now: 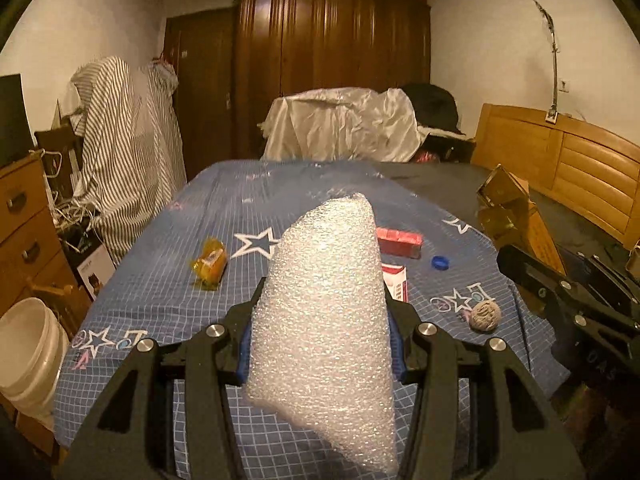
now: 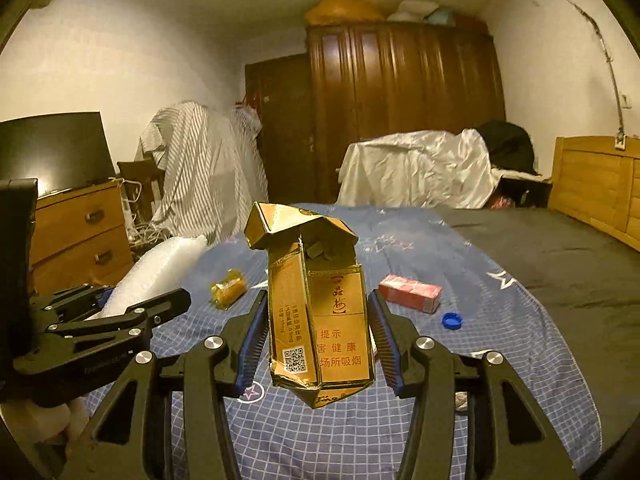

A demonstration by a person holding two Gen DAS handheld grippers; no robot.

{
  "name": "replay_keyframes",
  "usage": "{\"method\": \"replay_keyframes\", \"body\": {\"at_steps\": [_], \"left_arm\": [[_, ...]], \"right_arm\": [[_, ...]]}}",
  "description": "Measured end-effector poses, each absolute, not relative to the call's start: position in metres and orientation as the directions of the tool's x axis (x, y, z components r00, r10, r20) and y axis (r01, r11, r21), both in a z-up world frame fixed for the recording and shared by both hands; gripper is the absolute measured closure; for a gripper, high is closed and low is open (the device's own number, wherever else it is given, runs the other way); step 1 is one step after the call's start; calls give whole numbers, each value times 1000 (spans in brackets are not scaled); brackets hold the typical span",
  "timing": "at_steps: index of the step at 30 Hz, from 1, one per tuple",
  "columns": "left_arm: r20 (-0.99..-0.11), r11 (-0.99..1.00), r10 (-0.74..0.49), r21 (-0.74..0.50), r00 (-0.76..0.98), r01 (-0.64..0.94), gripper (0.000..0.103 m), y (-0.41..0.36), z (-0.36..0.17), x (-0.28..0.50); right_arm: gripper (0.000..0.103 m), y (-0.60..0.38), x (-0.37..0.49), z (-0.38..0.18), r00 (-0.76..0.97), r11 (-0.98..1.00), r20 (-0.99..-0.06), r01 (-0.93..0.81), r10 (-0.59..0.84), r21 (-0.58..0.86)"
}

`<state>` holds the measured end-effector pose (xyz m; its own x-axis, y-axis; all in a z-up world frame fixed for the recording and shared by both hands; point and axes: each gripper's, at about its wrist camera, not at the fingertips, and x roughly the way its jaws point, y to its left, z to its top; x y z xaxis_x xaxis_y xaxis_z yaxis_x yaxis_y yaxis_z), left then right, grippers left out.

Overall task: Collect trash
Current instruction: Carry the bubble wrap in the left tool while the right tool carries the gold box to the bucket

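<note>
We grip a bubble wrap roll (image 1: pixel 324 320) in our left hand-held gripper (image 1: pixel 322 344), a gold carton (image 2: pixel 320 312) in our right hand-held gripper (image 2: pixel 318 344); both stand lengthwise, pointing toward the bed's (image 2: pixel 560 264) far edge.

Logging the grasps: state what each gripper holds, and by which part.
Left gripper: bubble wrap, pinched around its middle. Right gripper: crushed gold carton, gripped by its lower sides.

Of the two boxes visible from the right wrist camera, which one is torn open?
The gold cigarette box in the right gripper: its top gapes. The red box lies closed on the bedsheet.
</note>
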<state>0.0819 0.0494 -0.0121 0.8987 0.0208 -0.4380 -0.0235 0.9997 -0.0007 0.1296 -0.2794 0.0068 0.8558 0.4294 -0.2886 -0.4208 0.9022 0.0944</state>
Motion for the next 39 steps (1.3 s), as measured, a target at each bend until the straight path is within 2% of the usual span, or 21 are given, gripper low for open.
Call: {"method": "replay_keyframes", "body": {"at_steps": [10, 25, 39], "left_arm": [[-413, 999, 30, -5, 910, -35, 56, 49, -5, 69], [-401, 999, 42, -8, 915, -50, 56, 55, 4, 62], [-395, 979, 187, -5, 900, -206, 56, 128, 20, 52]], "right_arm": [[52, -293, 110, 21, 873, 909, -253, -407, 417, 90], [52, -284, 112, 26, 861, 900, -263, -428, 435, 87], [52, -197, 134, 42, 771, 814, -275, -574, 574, 88]]}}
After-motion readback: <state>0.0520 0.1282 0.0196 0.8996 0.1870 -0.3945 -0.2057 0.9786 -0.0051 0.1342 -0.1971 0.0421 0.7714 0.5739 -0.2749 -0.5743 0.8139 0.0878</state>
